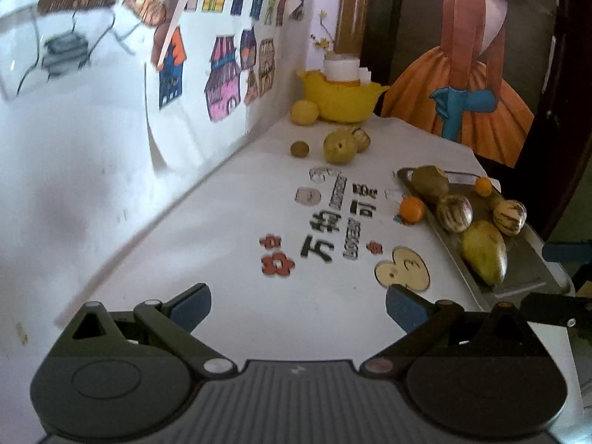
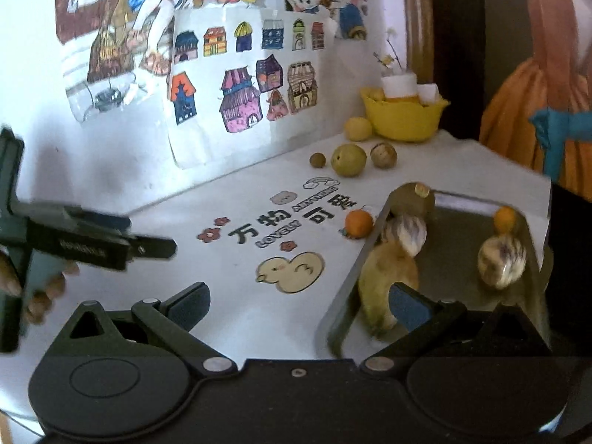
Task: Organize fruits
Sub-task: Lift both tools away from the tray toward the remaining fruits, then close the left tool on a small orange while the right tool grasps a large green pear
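Note:
A metal tray (image 1: 521, 259) at the table's right holds a mango (image 1: 484, 251), two striped melons (image 1: 453, 212), a brown fruit (image 1: 429, 183) and a small orange (image 1: 483, 186). A bigger orange (image 1: 411, 209) lies on the table against the tray's left rim. Far back lie a pear (image 1: 339, 146), a striped fruit (image 1: 360, 137), a small brown fruit (image 1: 299, 148) and a lemon (image 1: 304, 112). My left gripper (image 1: 298, 307) is open over the bare tablecloth. My right gripper (image 2: 299, 305) is open, its right finger over the mango (image 2: 384, 281) at the tray's (image 2: 455, 229) near corner.
A yellow bowl (image 1: 344, 100) with white cups stands in the back corner. Drawings cover the wall on the left, and a dark panel with a painted figure stands behind the tray. In the right wrist view, a hand (image 2: 40, 296) holds the left gripper's body (image 2: 92, 248).

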Available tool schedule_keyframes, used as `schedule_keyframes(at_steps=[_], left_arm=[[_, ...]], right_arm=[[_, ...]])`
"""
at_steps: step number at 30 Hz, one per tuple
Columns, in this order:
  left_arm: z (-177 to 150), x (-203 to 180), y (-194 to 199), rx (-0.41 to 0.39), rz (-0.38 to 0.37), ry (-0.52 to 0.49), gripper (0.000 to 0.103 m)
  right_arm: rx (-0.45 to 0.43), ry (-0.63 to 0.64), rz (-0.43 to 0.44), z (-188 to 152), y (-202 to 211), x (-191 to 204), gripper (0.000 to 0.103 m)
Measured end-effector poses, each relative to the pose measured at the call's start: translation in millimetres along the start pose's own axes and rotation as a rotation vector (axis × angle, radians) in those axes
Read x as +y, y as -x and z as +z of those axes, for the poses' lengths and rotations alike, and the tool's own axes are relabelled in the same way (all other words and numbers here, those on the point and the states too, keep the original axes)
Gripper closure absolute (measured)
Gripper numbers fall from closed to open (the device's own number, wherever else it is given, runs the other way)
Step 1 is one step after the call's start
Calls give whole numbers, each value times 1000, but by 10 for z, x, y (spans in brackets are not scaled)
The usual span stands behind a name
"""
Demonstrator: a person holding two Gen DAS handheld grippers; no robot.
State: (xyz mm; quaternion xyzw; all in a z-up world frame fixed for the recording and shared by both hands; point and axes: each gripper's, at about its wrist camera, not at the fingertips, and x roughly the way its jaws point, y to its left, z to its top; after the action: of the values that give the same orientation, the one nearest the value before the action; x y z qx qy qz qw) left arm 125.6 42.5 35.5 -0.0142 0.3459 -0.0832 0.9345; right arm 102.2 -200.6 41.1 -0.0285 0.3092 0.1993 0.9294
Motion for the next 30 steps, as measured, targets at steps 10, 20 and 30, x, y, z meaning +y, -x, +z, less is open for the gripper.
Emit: schedule_keyframes(at_steps=[10,20,30], left_arm=[[387,-95,-293,-39,-32,-51,1],[720,-147,-919,-33,-78,-73,1],[852,-165,-1313,-63,-139,-73,1]], right_arm=[[-10,306,10,309,-228,-100,1],[30,466,86,571,-681,-311,4],[105,494,150,768,-1139,-536,14]])
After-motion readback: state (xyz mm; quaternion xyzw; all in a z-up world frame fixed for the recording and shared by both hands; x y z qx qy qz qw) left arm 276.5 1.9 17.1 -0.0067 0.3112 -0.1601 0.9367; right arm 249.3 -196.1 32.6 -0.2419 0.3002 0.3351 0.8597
